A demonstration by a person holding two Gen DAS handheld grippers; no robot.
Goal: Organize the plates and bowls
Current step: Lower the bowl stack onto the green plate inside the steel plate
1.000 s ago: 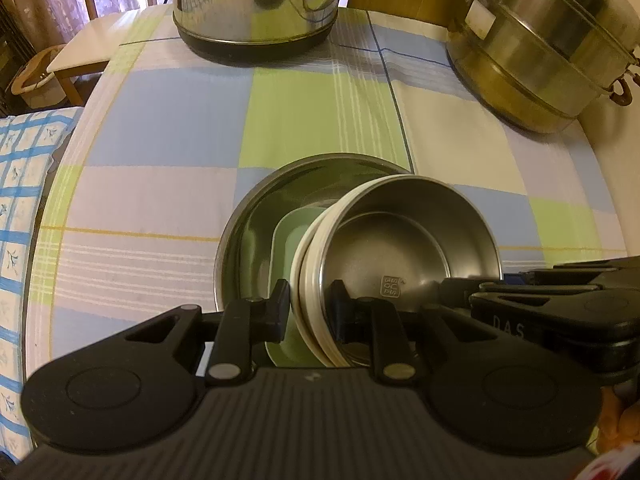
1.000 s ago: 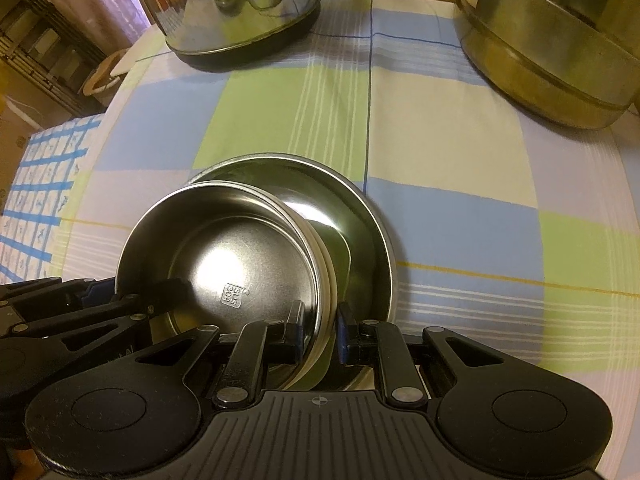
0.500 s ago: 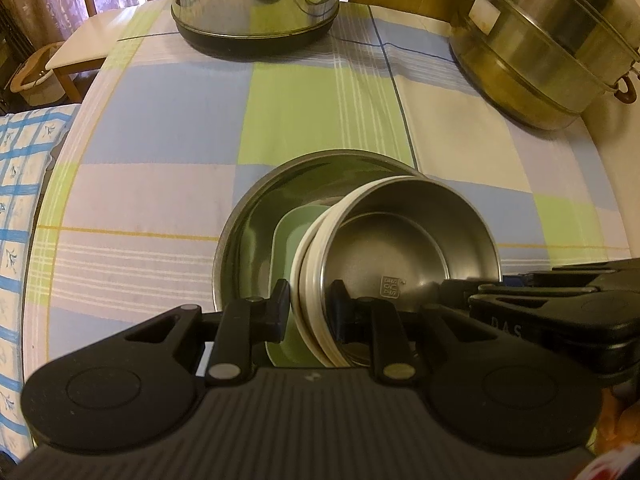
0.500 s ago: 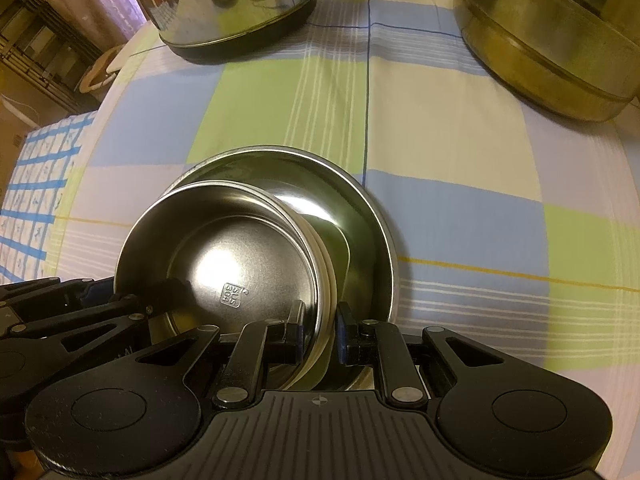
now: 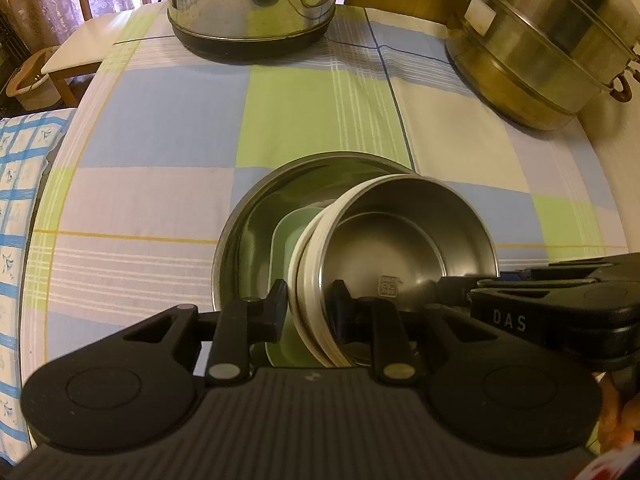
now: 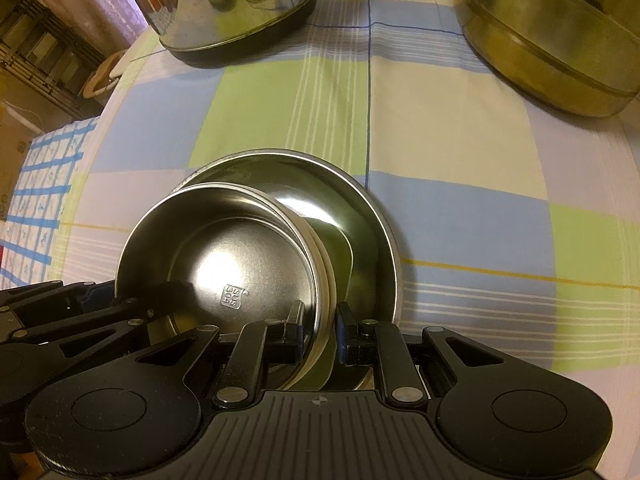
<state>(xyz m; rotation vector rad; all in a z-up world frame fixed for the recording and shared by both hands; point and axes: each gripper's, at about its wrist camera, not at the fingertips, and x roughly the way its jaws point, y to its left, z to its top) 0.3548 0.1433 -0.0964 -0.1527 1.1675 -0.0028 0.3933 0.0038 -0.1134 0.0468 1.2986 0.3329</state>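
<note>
A small steel bowl [image 5: 404,240] with a white outer wall is nested with another bowl of its kind. The stack stands on a pale green plate [image 5: 288,236] inside a large steel plate [image 5: 256,216]. My left gripper [image 5: 310,306] is shut on the stack's left rim. My right gripper [image 6: 320,330] is shut on the right rim of the same bowls [image 6: 224,252]. The large plate [image 6: 360,216] rests on the checked tablecloth [image 6: 440,128]. Each gripper shows in the other's view.
A shiny steel kettle [image 5: 256,4] stands at the back of the table. A large steel steamer pot [image 5: 540,40] stands at the back right. A blue-and-white cloth [image 5: 20,184] lies off the table's left edge, with a wooden chair [image 5: 76,56] beyond.
Both grippers and the held bowls have moved slightly toward the back of the table; the kettle and pot look nearer. The grips are unchanged.
</note>
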